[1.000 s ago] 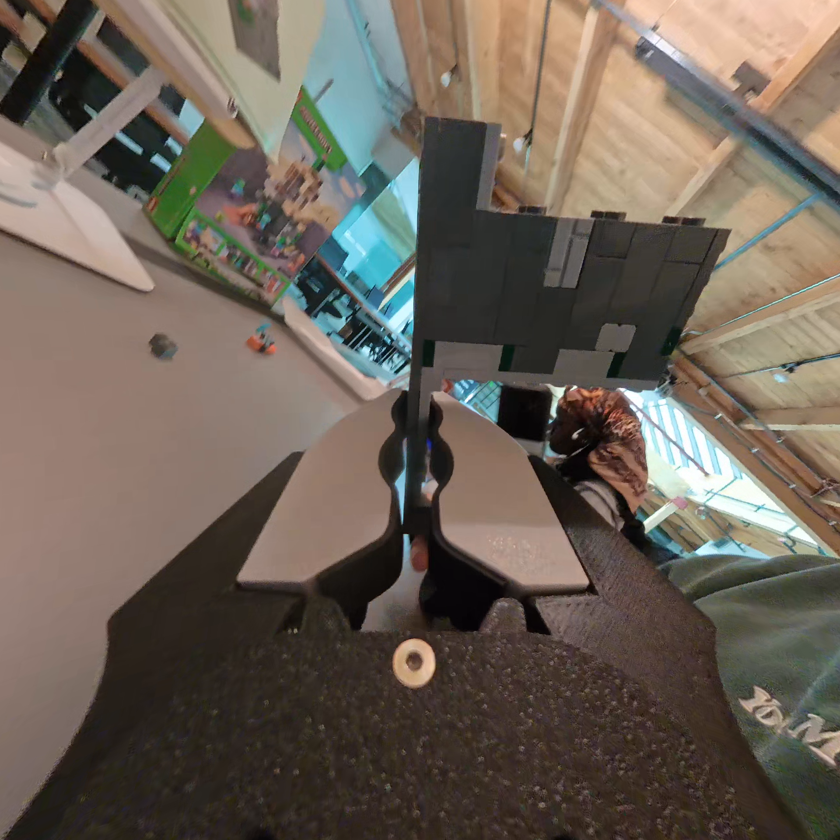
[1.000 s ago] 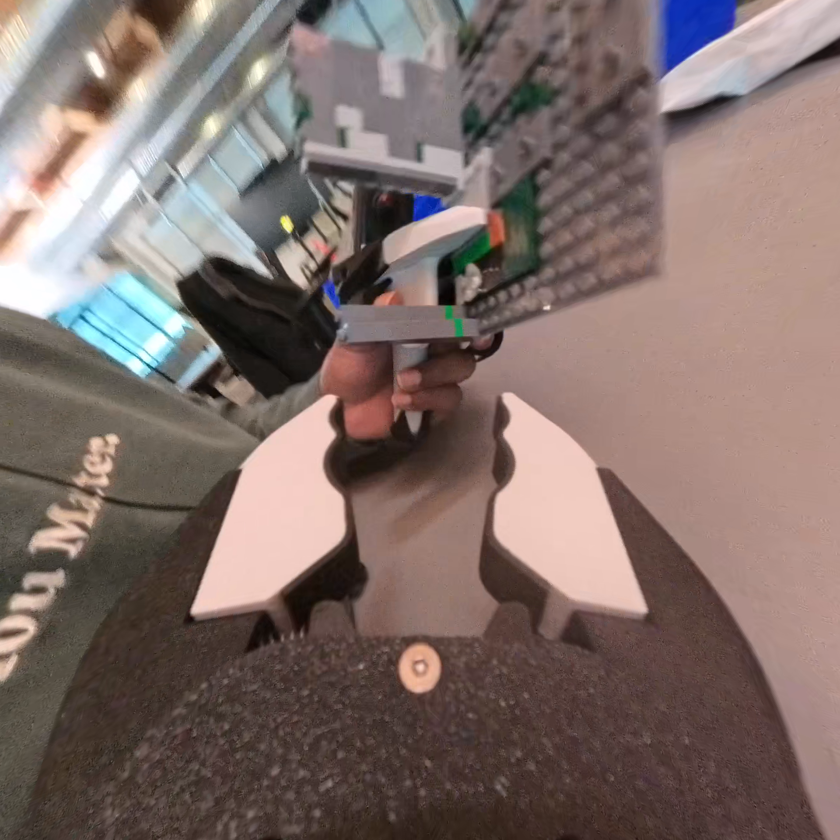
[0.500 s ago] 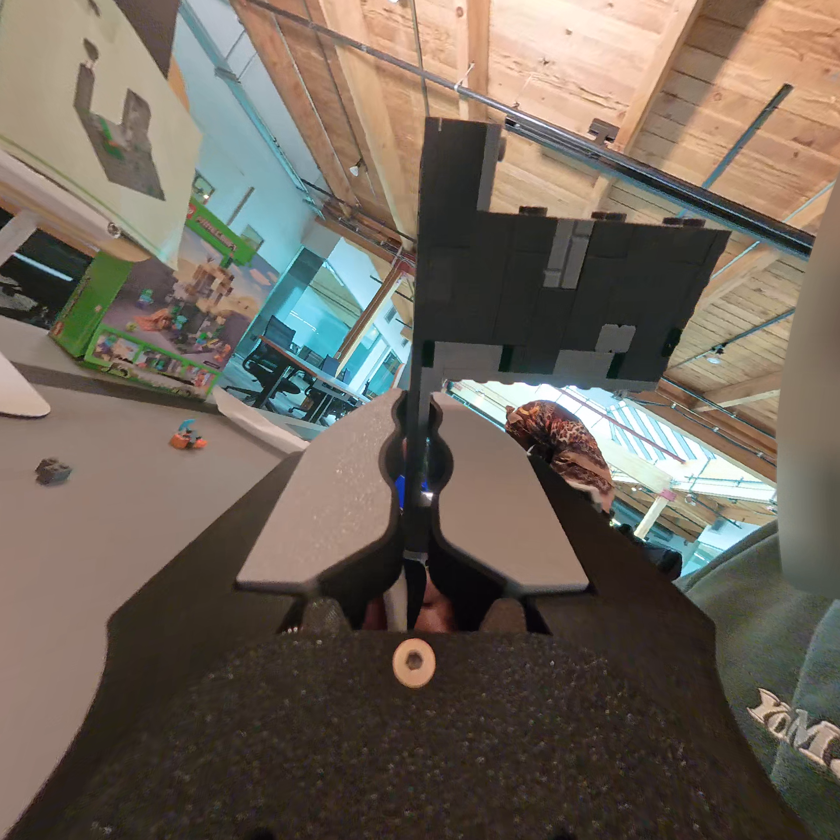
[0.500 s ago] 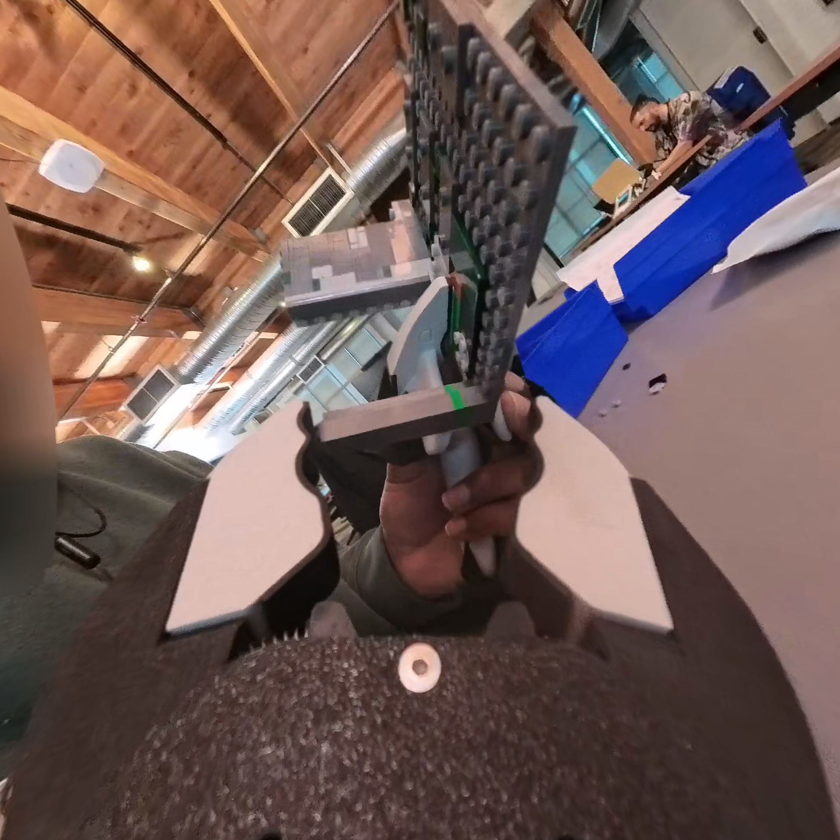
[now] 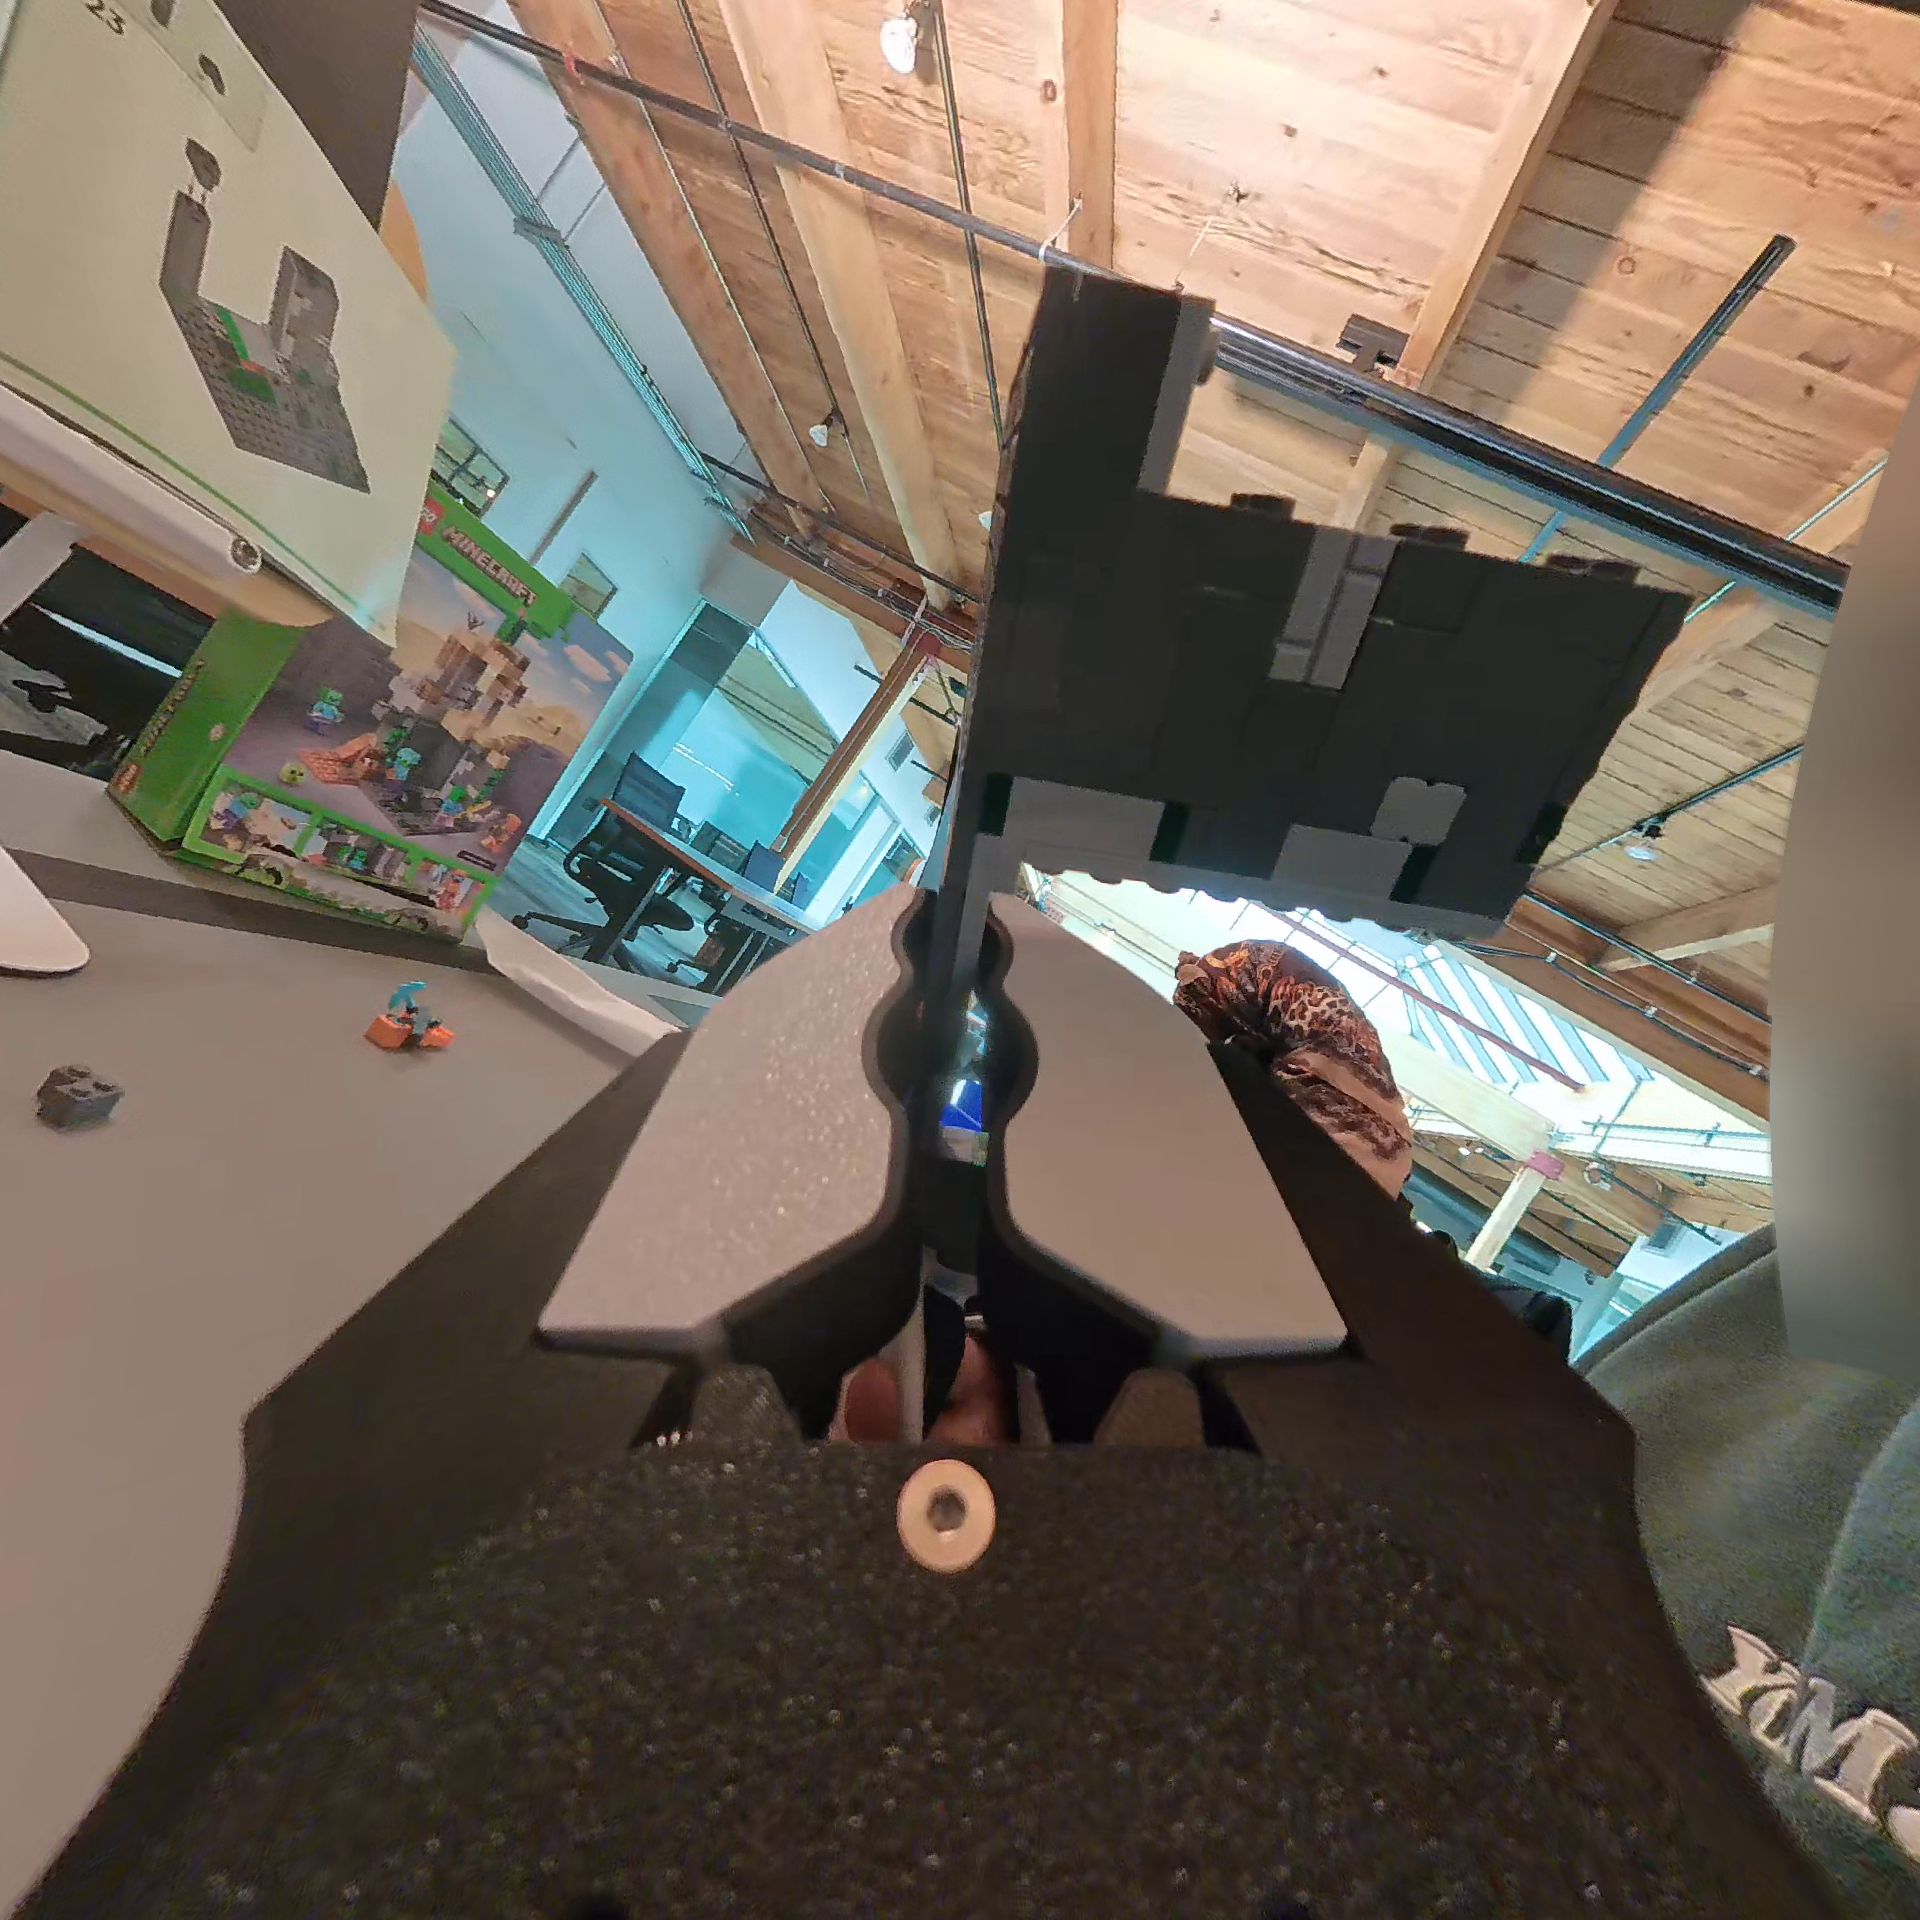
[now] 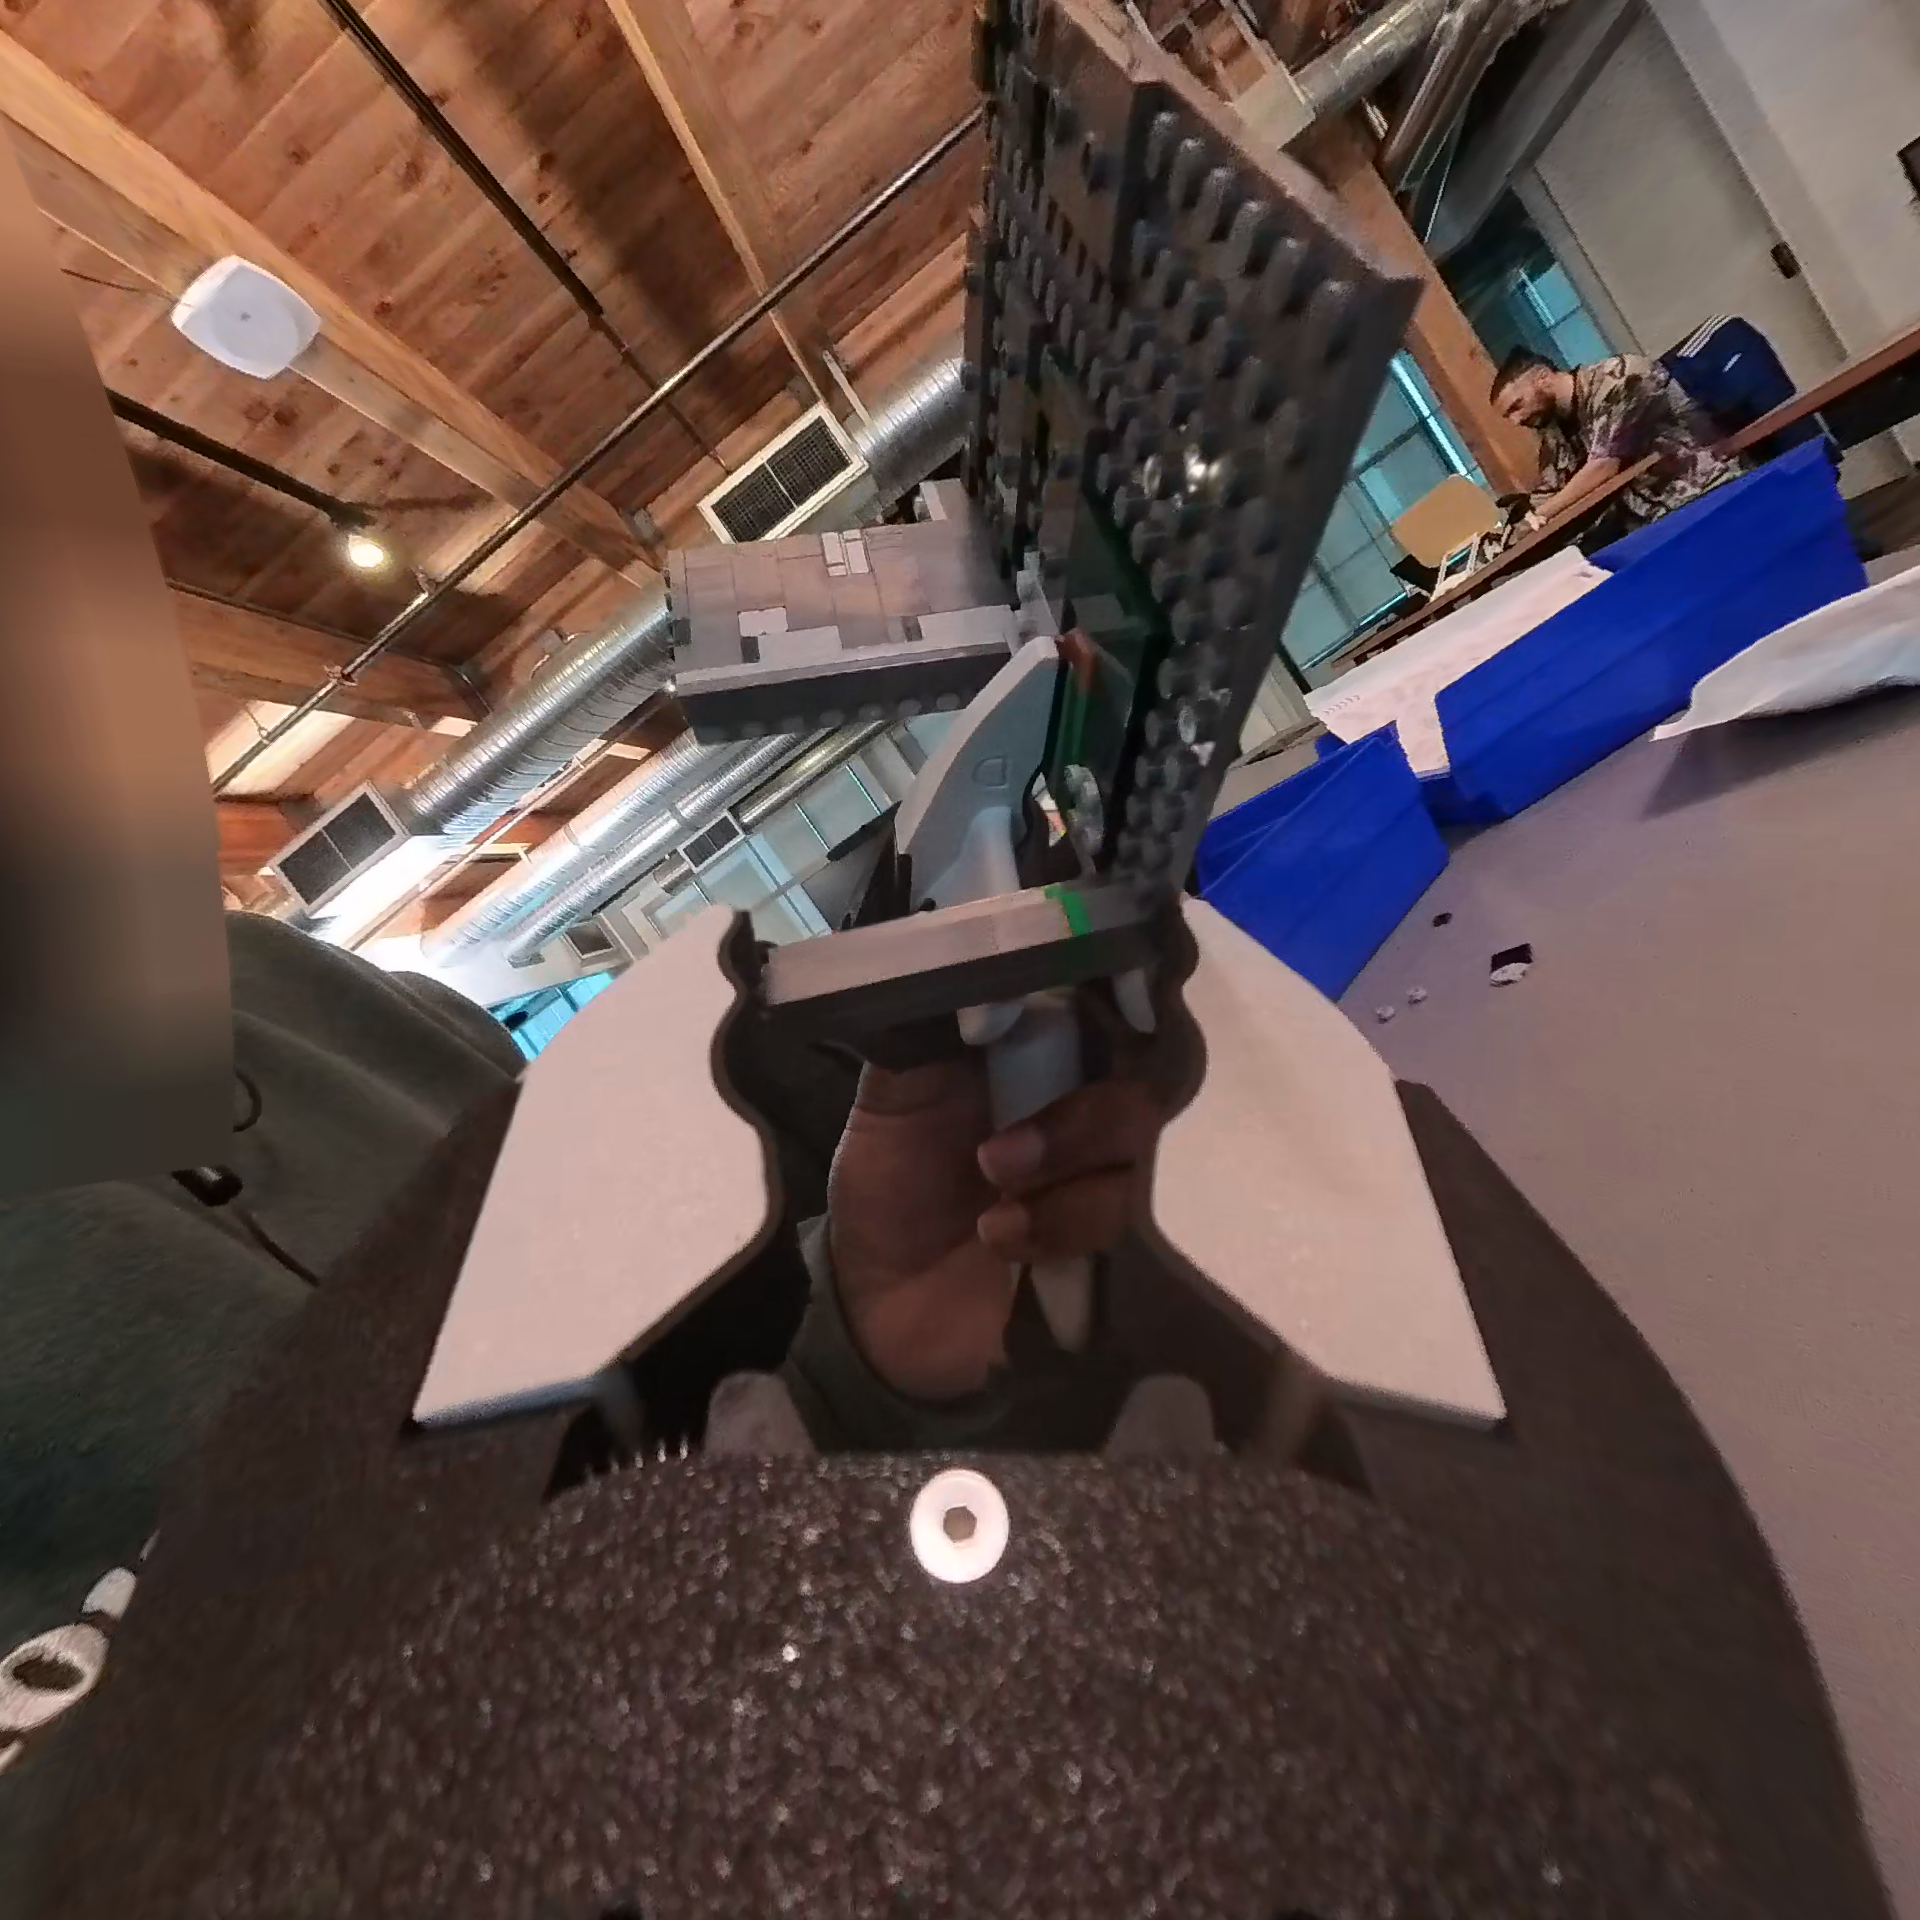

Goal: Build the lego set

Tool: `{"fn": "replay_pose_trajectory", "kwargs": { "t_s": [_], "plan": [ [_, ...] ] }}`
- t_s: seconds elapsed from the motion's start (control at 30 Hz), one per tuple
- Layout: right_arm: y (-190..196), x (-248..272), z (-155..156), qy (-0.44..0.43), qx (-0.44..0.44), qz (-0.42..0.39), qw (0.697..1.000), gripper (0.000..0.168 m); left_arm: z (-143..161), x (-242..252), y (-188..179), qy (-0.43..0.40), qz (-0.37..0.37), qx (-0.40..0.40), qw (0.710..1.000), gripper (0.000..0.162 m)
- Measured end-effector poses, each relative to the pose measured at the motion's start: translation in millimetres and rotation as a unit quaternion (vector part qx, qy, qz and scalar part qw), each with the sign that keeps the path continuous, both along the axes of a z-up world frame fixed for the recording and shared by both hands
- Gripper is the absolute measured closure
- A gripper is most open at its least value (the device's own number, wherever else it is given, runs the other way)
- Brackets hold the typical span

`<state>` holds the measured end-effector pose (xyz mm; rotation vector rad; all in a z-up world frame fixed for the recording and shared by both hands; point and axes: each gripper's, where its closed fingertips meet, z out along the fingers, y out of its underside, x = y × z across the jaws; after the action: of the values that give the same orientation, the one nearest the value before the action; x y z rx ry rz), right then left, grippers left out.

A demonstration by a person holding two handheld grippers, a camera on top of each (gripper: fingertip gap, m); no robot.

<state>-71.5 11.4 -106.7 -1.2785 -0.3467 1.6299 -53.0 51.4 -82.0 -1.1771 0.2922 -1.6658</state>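
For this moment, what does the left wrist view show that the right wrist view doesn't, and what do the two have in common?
Only the left wrist view shows the green cardboard set box, the open instruction booklet, a small orange and blue figure and a loose dark grey brick on the grey table. Its left tongs are shut on the build's thin edge.

Only the right wrist view shows the blue plastic bins, the studded face of the baseplate and the open right tongs.

Both show the dark grey lego baseplate build held aloft.

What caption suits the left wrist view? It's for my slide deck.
Left gripper shut on the grey lego build's baseplate edge, lifted above the table.
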Motion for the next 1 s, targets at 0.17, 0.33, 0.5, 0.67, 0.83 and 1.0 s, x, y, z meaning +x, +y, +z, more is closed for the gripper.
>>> {"fn": "replay_pose_trajectory", "kwargs": {
  "t_s": [0.17,0.33,0.5,0.67,0.83,1.0],
  "plan": [
    [-0.8,0.3,-0.3,-0.006,0.003,0.002,1.000,0.095,0.3,0.4,-0.7,-0.001,0.001,-0.004,1.000,0.154],
    [-0.9,-0.3,-0.4,-0.010,0.004,0.000,1.000,0.095,0.9,-0.3,-0.9,-0.002,0.000,-0.003,1.000,0.154],
    [-4.1,1.1,4.1,0.014,0.000,0.026,1.000,0.090,2.6,-1.8,-1.5,0.002,0.003,0.012,1.000,0.155],
    [-6.5,4.7,0.9,0.029,-0.005,0.041,0.999,0.085,6.9,-9.5,1.0,-0.009,0.010,0.019,1.000,0.156],
    [-5.2,2.9,-0.4,0.018,0.007,0.030,0.999,0.093,4.1,-6.3,0.4,-0.005,0.007,0.011,1.000,0.156],
    [-6.9,2.8,-0.2,0.019,0.020,0.027,0.999,0.099,2.8,-4.4,-0.7,-0.005,0.006,0.003,1.000,0.156]
  ]
}}
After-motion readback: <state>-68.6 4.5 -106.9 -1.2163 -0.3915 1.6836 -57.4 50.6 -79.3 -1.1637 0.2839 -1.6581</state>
